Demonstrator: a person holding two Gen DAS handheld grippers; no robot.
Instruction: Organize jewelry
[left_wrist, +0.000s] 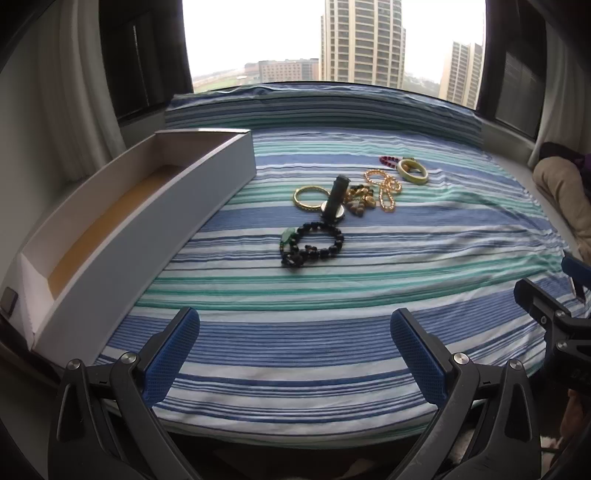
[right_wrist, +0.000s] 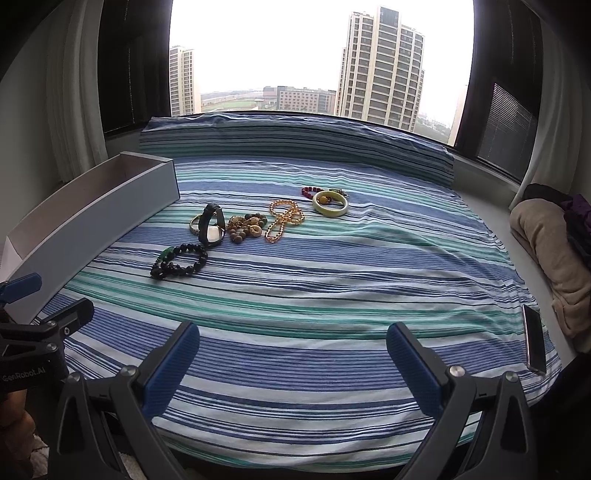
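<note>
Both views look low across the striped bedspread (left_wrist: 295, 295) toward the window (left_wrist: 332, 40), each from the near edge of the bed, with its own open blue-padded fingers filling the lower corners. The left wrist view sits close beside the long white box (left_wrist: 140, 236), near enough to look down into its tan-lined interior; the jewelry cluster lies ahead of it, right of the box. The right wrist view stands farther right of the box (right_wrist: 99, 221), seeing only its outer wall, and catches the left gripper at its left edge. Both share the box, the cluster, the bedspread and the towers outside.
</note>
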